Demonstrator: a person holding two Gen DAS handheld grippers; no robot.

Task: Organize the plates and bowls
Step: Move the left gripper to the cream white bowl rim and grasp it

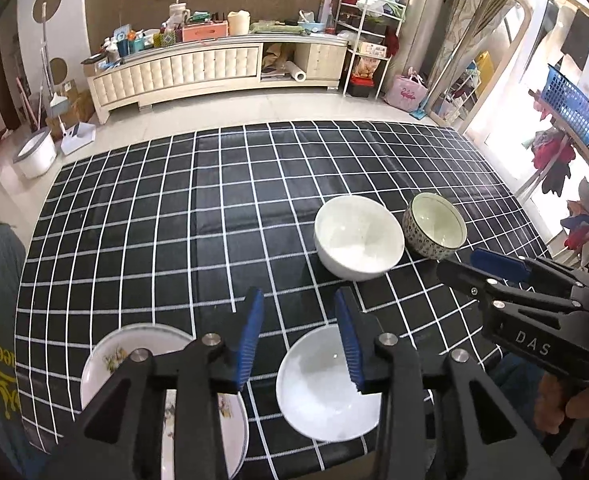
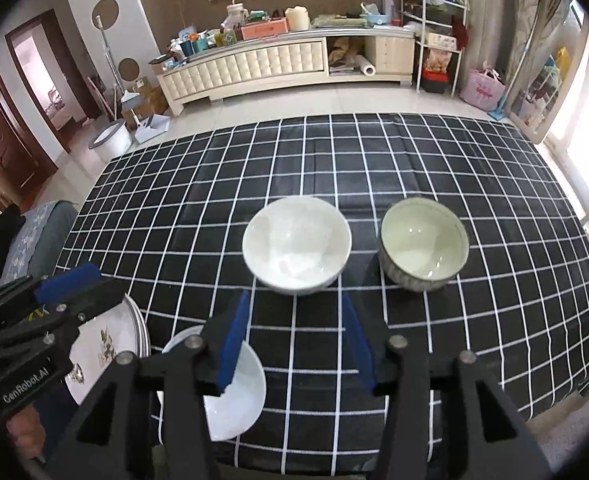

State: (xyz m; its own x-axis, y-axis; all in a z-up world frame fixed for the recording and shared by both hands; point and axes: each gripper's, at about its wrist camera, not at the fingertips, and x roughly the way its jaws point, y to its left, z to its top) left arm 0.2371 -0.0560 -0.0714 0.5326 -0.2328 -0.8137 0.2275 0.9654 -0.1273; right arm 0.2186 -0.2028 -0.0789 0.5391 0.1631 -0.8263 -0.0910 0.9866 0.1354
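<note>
On the black grid tablecloth a plain white bowl [image 1: 358, 236] [image 2: 296, 240] stands upright, and a bowl with a patterned outside [image 1: 434, 226] [image 2: 422, 240] stands close to its right. Near the front edge lies a small white dish [image 1: 322, 392] [image 2: 240, 400]. Left of it are stacked floral plates [image 1: 114, 356] [image 2: 102, 344]. My left gripper [image 1: 300, 332] [image 2: 90, 284] is open above the gap between plates and dish, holding nothing. Open and empty too, my right gripper [image 2: 296, 340] [image 1: 460, 266] hovers just in front of the white bowl.
The table [image 2: 494, 200] has bare cloth behind and right of the bowls. Beyond it are tiled floor, a long cream cabinet [image 1: 214, 68] crowded with items, a white wire rack [image 1: 368, 48] and a white bucket [image 1: 36, 152]. A blue basket [image 1: 570, 104] sits at the right.
</note>
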